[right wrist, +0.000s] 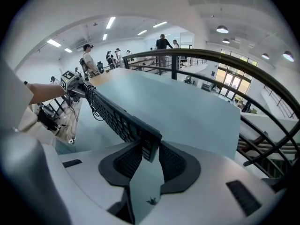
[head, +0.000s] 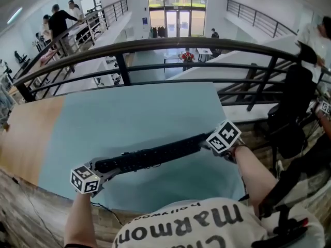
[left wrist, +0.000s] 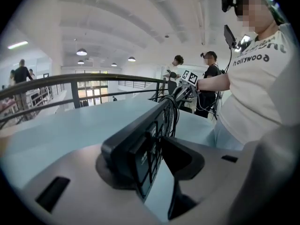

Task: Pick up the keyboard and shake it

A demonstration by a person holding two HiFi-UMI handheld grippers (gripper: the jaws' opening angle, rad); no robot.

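A long black keyboard [head: 155, 158] hangs in the air over the pale blue table top [head: 145, 107], held by its two ends and tilted, right end higher. My left gripper [head: 101, 170] is shut on its left end; in the left gripper view the keyboard [left wrist: 140, 144] stands on edge between the pads of that gripper [left wrist: 150, 158]. My right gripper [head: 207, 142] is shut on the right end, and the right gripper view shows the keyboard [right wrist: 117, 118] running away from the gripper [right wrist: 149, 156]. Its coiled cable [right wrist: 91, 102] dangles near the far end.
A black metal railing [head: 170, 45] curves along the table's far edge, with a drop behind it. A bare wooden strip [head: 26, 138] borders the blue top on the left. People stand at the back left [head: 59, 22] and far right [head: 315, 40]. Dark gear [head: 292, 112] sits to the right.
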